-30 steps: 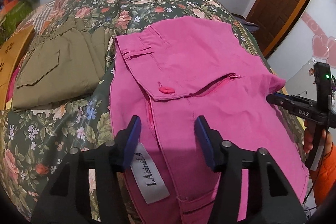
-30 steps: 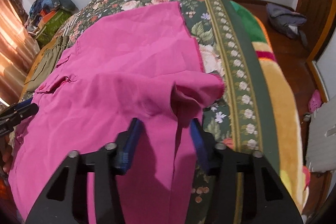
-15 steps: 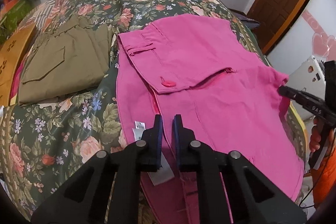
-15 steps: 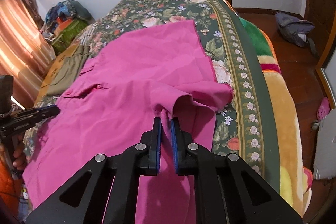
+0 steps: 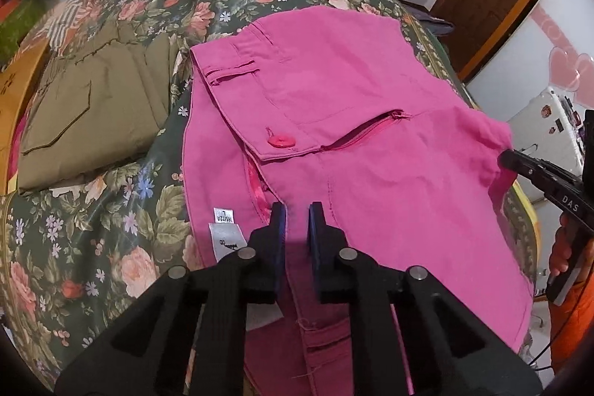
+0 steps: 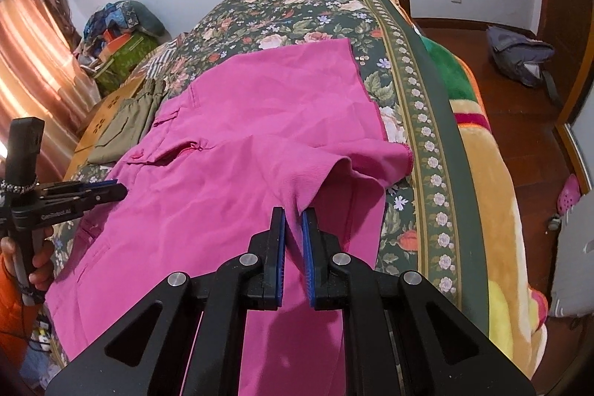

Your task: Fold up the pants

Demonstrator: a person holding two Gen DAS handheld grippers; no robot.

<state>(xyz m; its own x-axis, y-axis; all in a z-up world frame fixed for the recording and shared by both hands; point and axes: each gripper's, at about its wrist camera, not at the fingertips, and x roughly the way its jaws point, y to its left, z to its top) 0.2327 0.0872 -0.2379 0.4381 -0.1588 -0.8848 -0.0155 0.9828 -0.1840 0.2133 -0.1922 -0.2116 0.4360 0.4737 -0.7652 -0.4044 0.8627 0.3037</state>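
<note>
Pink pants (image 5: 352, 121) lie spread on a floral bedspread (image 5: 111, 210), waistband and pink button (image 5: 280, 140) to the left, a white label (image 5: 226, 236) showing. They also show in the right wrist view (image 6: 230, 166). My left gripper (image 5: 297, 214) is shut on the waistband edge near the label. My right gripper (image 6: 293, 218) is shut on a raised fold of pink cloth at the leg end. Each gripper shows in the other's view, the right gripper (image 5: 512, 162) at the right and the left gripper (image 6: 115, 190) at the left.
Folded olive pants (image 5: 85, 110) lie on the bed left of the pink pair. The bed's right edge with a striped blanket (image 6: 482, 173) drops to a wooden floor with a grey bag (image 6: 519, 54). Piled clutter (image 6: 118, 36) and curtains stand at the far left.
Both grippers went from open to shut on the pink pants. Each has since lifted its pinch of cloth a little, and the cloth near the right gripper has risen into a fold.
</note>
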